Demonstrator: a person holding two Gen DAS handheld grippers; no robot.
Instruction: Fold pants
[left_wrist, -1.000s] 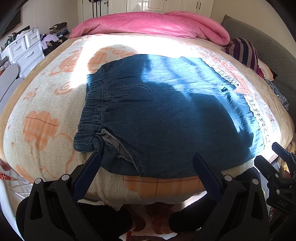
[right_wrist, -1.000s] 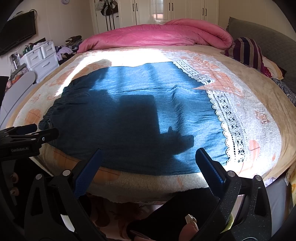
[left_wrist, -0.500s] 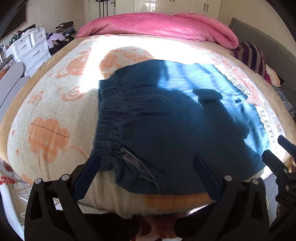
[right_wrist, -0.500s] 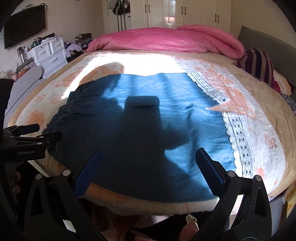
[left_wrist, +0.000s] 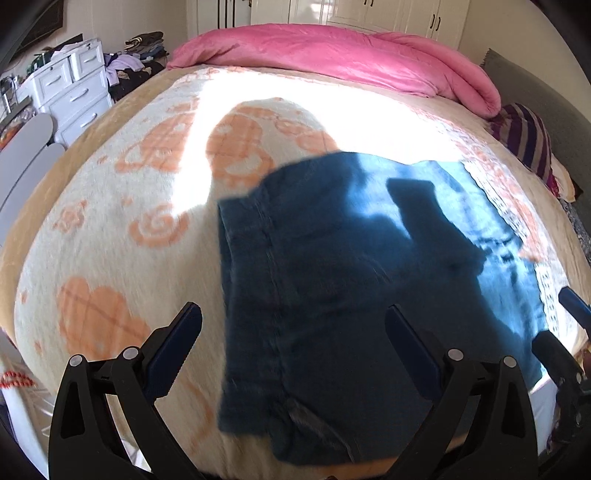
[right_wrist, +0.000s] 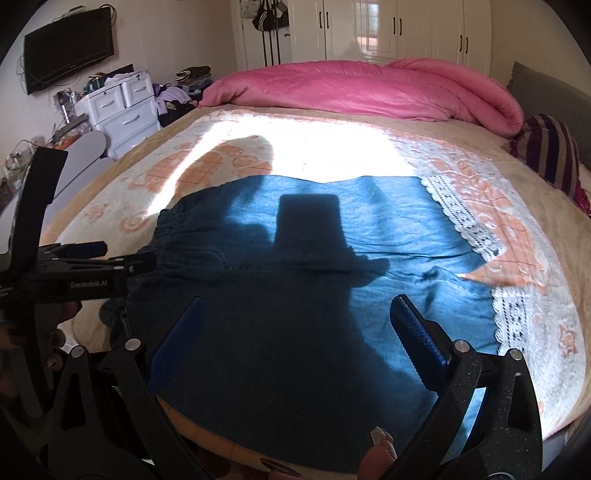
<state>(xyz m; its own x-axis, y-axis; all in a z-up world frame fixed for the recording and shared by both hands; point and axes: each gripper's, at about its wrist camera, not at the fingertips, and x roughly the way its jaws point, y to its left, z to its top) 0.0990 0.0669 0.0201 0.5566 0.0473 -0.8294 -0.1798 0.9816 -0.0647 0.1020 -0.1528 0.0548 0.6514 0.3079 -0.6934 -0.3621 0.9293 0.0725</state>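
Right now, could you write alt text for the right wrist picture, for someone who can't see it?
Blue denim pants lie spread flat on a floral blanket covering a bed, partly in shadow. The open right gripper hovers over their near edge, with the left gripper at the waistband side. A pink duvet is bunched at the far end.

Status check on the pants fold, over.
Left gripper open, right gripper open, both empty above the near edge. Blue denim pants flat on the cream and orange floral blanket. Nothing lying on them.
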